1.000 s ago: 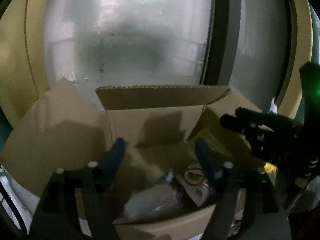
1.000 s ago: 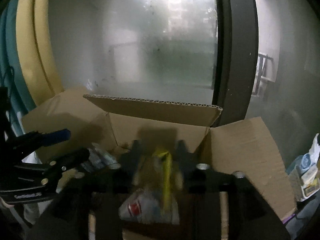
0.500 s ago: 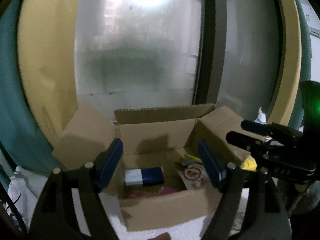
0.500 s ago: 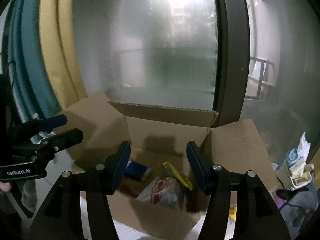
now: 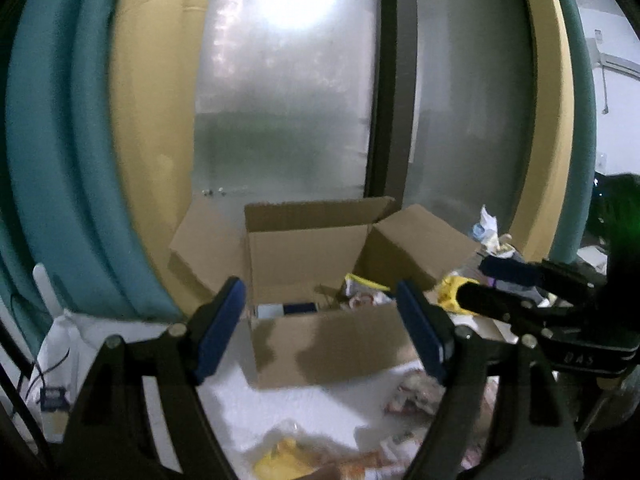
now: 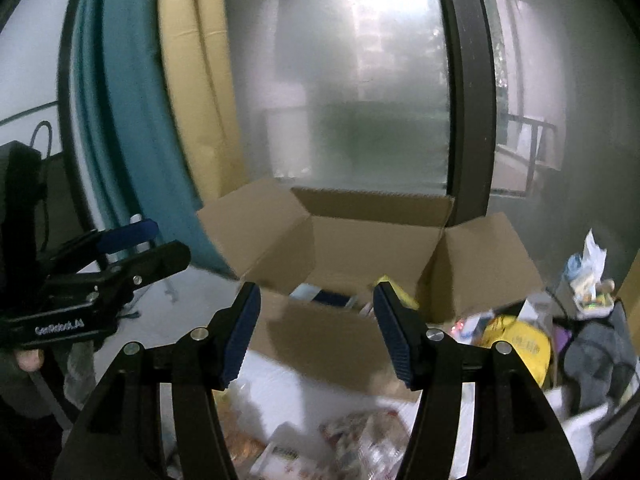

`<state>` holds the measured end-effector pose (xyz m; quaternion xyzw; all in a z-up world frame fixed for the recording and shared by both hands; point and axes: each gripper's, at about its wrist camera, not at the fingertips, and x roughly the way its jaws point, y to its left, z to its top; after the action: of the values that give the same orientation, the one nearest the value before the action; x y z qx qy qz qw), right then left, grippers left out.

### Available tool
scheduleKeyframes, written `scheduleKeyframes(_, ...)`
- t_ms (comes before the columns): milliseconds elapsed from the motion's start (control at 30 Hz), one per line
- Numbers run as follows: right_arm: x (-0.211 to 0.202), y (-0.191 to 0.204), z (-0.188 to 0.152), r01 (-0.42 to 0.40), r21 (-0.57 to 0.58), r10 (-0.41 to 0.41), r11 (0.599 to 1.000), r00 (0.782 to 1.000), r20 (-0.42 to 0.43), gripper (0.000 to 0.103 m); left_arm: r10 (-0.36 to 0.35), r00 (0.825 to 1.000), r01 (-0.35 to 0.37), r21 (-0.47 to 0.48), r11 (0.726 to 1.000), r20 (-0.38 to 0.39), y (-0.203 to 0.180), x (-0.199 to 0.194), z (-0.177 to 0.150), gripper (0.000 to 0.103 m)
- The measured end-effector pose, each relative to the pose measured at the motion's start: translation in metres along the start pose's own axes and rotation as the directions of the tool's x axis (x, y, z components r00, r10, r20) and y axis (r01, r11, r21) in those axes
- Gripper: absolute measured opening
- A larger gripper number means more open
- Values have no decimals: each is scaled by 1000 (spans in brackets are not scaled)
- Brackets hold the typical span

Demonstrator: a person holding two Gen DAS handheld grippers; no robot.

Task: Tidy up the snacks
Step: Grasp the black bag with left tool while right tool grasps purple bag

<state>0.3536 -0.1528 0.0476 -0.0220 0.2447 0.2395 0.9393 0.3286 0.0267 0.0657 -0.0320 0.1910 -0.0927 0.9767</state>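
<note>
My left gripper (image 5: 320,330) and right gripper (image 6: 316,330) hung wide apart, holding nothing. Cardboard box (image 5: 320,344) stood ahead, several snacks (image 5: 362,294) already inside. More packets (image 6: 360,440) lay on white surface (image 5: 304,404) below: job judged partway done.

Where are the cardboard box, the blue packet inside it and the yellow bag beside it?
cardboard box (image 5: 328,350): left wrist view, its front wall.
blue packet (image 5: 286,309): left wrist view, its visible top, inside the box.
yellow bag (image 6: 520,344): right wrist view, its printed face, right of the box.
</note>
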Motion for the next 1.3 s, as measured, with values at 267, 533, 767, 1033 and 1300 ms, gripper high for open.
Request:
scheduleKeyframes(267, -36, 31, -47, -8, 24, 9, 1000, 999, -32, 62, -12, 1000, 11, -14, 1000, -25, -13, -47, -46, 80)
scheduleKeyframes(533, -77, 30, -97, 28, 69, -22, 997, 996, -83, 73, -32, 997, 29, -47, 998, -73, -32, -83, -103, 91)
scheduleKeyframes(767, -99, 18, -143, 78, 78, -66, 994, 987, -149, 79, -21, 986, 1, -120, 993, -163, -32, -86, -147, 91)
scheduleKeyframes(1033, -83, 0, -206, 113, 138, -68, 984, 953, -296, 80, 21, 959, -83, -210, 974, -283, -19, -90, -207, 91)
scheduleKeyframes(1300, -73, -15, -243, 151, 149, -84, 977, 919, -385, 80, 7, 909, -82, -164, 983, -416, -33, -66, -250, 90)
